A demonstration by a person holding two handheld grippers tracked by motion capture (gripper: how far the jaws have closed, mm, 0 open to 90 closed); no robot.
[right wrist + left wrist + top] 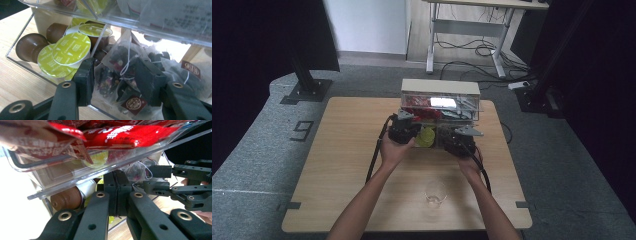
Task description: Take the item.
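A pale wooden table (347, 150) is standing on grey carpet. Toward its twelve o'clock edge, a clear two-tier organiser (440, 104) is sitting with its long axis running nine to three and its open front facing six. It is holding red sachets (130, 135), green-lidded capsules (71, 48) and tea bags (125, 67). The left gripper (117, 195) is pressed closed against the organiser. The right gripper (113, 75) is gaping wide around the tea bags. At six o'clock, a glass (435, 193) is standing.
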